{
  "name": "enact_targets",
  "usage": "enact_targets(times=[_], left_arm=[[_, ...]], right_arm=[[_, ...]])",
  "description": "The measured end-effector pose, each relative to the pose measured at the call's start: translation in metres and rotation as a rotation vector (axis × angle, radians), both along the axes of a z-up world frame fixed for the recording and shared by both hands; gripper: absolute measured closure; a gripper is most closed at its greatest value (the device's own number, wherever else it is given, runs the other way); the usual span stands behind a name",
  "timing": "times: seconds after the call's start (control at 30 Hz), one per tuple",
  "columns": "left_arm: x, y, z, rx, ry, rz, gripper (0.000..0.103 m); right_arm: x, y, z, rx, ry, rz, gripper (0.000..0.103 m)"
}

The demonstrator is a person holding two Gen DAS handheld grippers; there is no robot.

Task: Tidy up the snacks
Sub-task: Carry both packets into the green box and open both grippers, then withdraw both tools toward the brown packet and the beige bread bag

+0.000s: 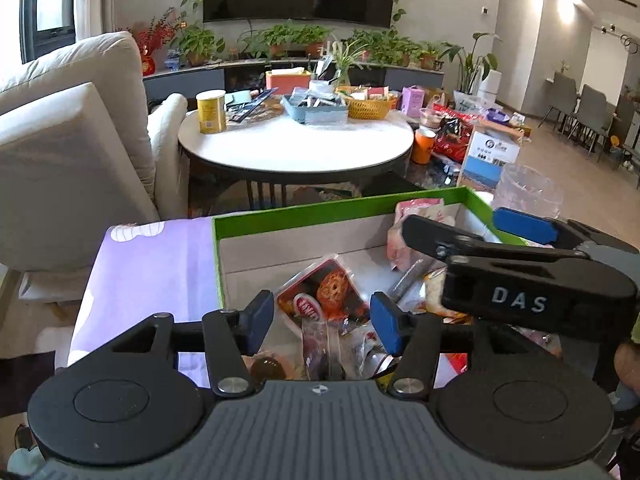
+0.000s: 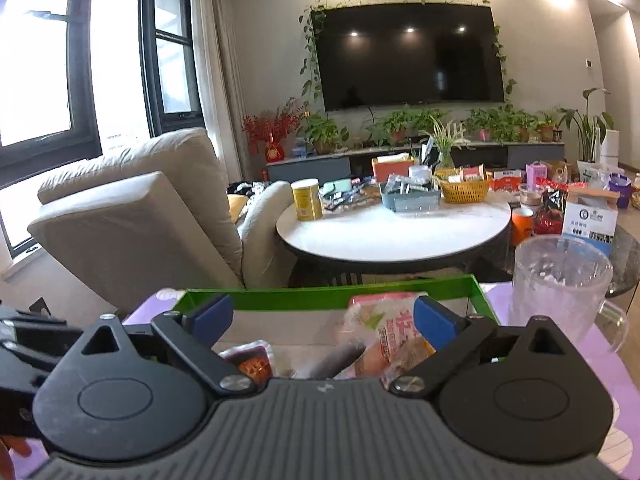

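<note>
A green-rimmed cardboard box (image 1: 320, 212) holds several snack packets, among them a red cookie packet (image 1: 324, 292) and a pink-and-white packet (image 1: 416, 216). My left gripper (image 1: 324, 318) is open and empty, just above the cookie packet at the box's near side. My right gripper shows in the left wrist view (image 1: 460, 226) reaching in over the box's right part. In the right wrist view the right gripper (image 2: 322, 320) is open over the box (image 2: 320, 294), with the pink-and-white packet (image 2: 392, 328) by its right finger and the cookie packet (image 2: 252, 360) below.
The box sits on a purple cloth (image 1: 152, 264). A clear plastic pitcher (image 2: 560, 280) stands right of the box. Beyond are a round white table (image 1: 296, 140) with a yellow can, baskets and packets, and a beige sofa (image 1: 60, 140) at left.
</note>
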State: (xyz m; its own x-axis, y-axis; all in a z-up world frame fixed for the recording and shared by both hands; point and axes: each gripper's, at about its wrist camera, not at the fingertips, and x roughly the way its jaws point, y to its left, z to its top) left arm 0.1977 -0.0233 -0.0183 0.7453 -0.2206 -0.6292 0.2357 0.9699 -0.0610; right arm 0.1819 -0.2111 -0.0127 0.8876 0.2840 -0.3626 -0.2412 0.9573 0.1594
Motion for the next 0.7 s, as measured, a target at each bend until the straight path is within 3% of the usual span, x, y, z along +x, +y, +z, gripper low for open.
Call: enact_targets(times=[0.23,0.47,0.6,0.7], left_arm=[[-0.013,0.013,0.01,-0.014,-0.002,0.038,0.052],[-0.044,0.051,0.029,-0.032,-0.017,0.128,0.052],[-0.065,0.072,0.024,-0.015,0.011,0.186,0.052],[-0.082,0.081,0.012,-0.006,0.057,0.205,0.052]], right_arm=[[-0.009,-0.008,0.002,0.024,0.028,-0.026,0.04],[-0.029,-0.017,0.012,0.041,0.031,-0.04,0.04],[-0.053,-0.035,0.01,0.109,0.025,-0.024,0.04],[-0.064,-0.044,0.0,0.135,0.103,-0.006,0.04]])
